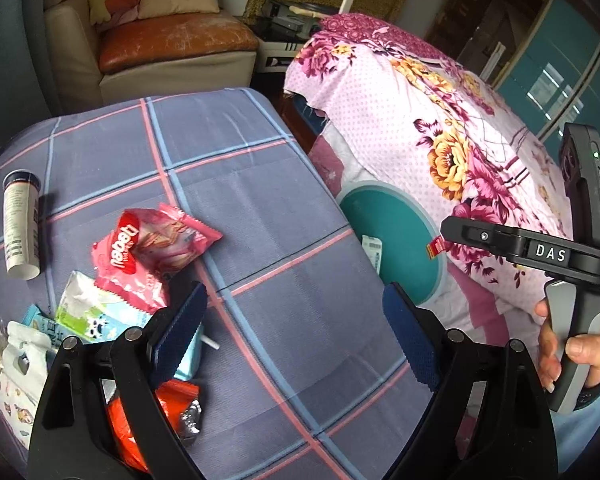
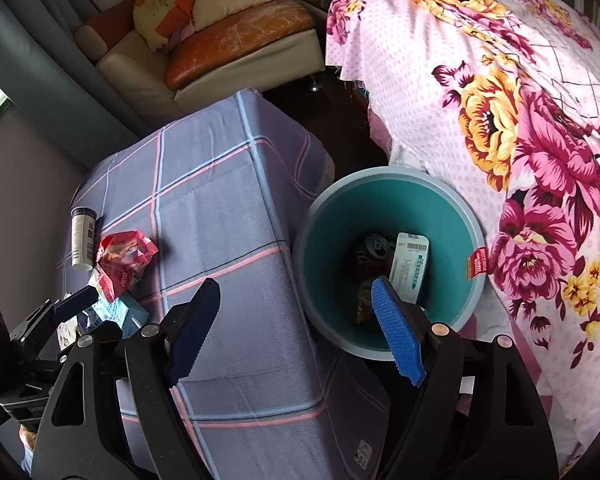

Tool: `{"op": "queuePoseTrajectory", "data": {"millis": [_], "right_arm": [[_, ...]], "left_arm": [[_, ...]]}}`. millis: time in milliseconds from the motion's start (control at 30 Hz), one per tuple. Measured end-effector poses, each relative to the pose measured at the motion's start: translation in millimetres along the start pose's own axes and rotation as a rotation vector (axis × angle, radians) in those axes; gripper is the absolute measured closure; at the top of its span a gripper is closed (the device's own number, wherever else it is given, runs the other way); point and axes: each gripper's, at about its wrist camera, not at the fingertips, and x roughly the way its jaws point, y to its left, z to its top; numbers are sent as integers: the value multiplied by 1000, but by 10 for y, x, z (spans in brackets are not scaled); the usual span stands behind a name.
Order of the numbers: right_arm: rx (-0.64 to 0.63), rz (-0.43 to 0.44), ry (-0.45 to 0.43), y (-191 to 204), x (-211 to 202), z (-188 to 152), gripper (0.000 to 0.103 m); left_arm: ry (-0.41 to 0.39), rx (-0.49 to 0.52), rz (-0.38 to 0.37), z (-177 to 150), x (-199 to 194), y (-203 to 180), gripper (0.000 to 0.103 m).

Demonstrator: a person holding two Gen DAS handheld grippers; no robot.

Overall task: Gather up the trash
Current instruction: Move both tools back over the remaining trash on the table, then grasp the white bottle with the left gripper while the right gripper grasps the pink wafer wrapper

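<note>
Several pieces of trash lie on the checked tablecloth [image 1: 260, 208]: a red snack wrapper [image 1: 148, 252] [image 2: 124, 260], a white tube [image 1: 20, 224] [image 2: 82, 240], a green-and-white wrapper [image 1: 88, 312] and an orange wrapper [image 1: 140, 420]. My left gripper [image 1: 294, 340] hangs open and empty over the cloth, just right of this pile. A teal bin [image 2: 332, 240] stands on the floor between table and bed, holding a can [image 2: 374, 246] and a white barcoded packet [image 2: 410, 268]. My right gripper [image 2: 296, 332] is open and empty above the table edge and the bin's near rim.
A bed with a pink floral cover [image 2: 520, 140] crowds the bin's right side. A sofa with cushions [image 1: 172, 40] stands beyond the table. A hand [image 1: 572, 352] holds the right gripper's handle at the right edge of the left wrist view.
</note>
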Motion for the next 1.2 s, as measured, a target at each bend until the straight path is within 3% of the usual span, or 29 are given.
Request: {"op": "queuePoseTrajectory", "data": {"millis": [400, 733, 1000, 1200], "right_arm": [[-129, 32, 55, 920, 178, 26, 25], [-181, 64, 130, 1588, 570, 94, 24], [-157, 87, 204, 1918, 968, 192, 24], [-113, 79, 241, 1956, 1205, 256, 24]], "left_arm": [[-54, -90, 91, -144, -484, 824, 12], [-70, -219, 135, -228, -611, 1593, 12], [-62, -254, 170, -188, -583, 2008, 12], [-38, -275, 195, -11, -437, 2294, 12]]}}
